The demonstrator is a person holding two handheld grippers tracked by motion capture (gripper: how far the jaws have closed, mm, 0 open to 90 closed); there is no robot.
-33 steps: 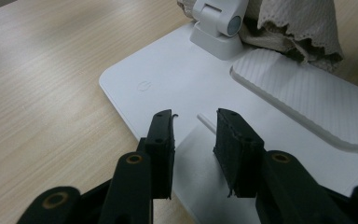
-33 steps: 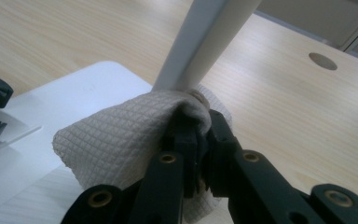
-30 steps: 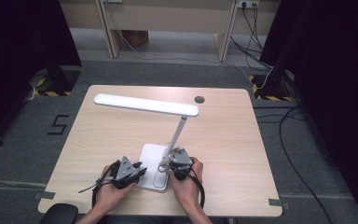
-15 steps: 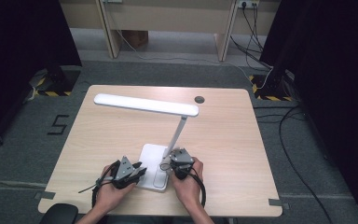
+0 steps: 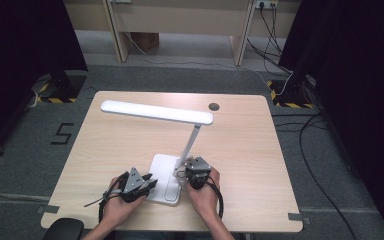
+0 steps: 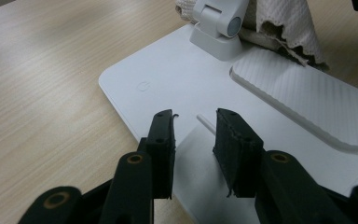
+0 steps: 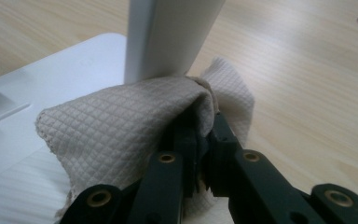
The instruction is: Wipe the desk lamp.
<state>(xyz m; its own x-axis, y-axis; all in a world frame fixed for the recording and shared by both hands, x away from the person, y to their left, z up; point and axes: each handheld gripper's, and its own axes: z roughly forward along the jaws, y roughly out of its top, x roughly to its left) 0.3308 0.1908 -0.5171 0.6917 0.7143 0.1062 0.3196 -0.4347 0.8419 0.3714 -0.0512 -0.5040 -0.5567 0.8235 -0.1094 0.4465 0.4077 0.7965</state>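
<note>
A white desk lamp stands on the table, its long head (image 5: 157,112) held over the tabletop by a slanted arm (image 5: 190,145) that rises from a flat base (image 5: 162,167). My left gripper (image 5: 152,182) sits at the base's near left edge. In the left gripper view its jaws (image 6: 193,126) stand apart over the base (image 6: 168,74) with nothing between them. My right gripper (image 5: 182,169) is at the foot of the arm. It (image 7: 203,135) is shut on a beige quilted cloth (image 7: 121,126) pressed against the arm's lower end (image 7: 168,37).
The base carries a touch power symbol (image 6: 142,86) and a ribbed pad (image 6: 298,93). A round cable hole (image 5: 213,106) lies at the table's far side. Bare wood (image 5: 260,150) spreads right of the lamp. Cables trail on the floor (image 5: 300,125) at the right.
</note>
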